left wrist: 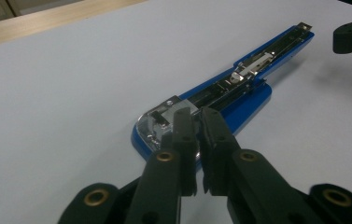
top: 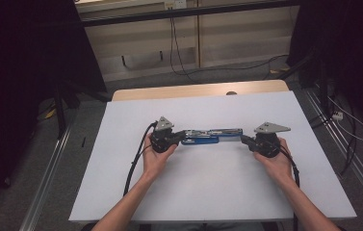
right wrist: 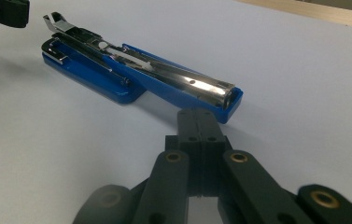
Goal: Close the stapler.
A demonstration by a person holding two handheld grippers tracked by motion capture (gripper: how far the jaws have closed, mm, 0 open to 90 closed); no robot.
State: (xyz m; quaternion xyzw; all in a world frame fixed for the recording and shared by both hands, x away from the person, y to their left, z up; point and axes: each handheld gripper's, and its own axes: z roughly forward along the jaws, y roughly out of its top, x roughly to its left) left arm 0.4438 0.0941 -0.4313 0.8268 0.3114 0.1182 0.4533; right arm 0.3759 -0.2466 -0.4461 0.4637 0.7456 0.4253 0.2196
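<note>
A blue stapler [top: 208, 136] lies swung open flat on the white table top [top: 208, 192], its metal staple channel facing up. In the left gripper view the stapler [left wrist: 239, 93] runs away to the upper right. My left gripper [left wrist: 197, 116] sits over its near, clear-capped end with the jaws drawn together and nothing visible between them. In the high view the left gripper [top: 181, 136] meets the stapler's left end. My right gripper [right wrist: 200, 116] is shut, its tip just short of the blue end of the stapler [right wrist: 164, 84]. The right gripper [top: 243, 138] points at the stapler's right end.
A wooden strip [top: 198, 90] borders the table's far edge. Cables [top: 179, 53] lie on the floor beyond it, and metal rails [top: 49, 173] run along both sides. Each gripper's black cable trails toward the near edge.
</note>
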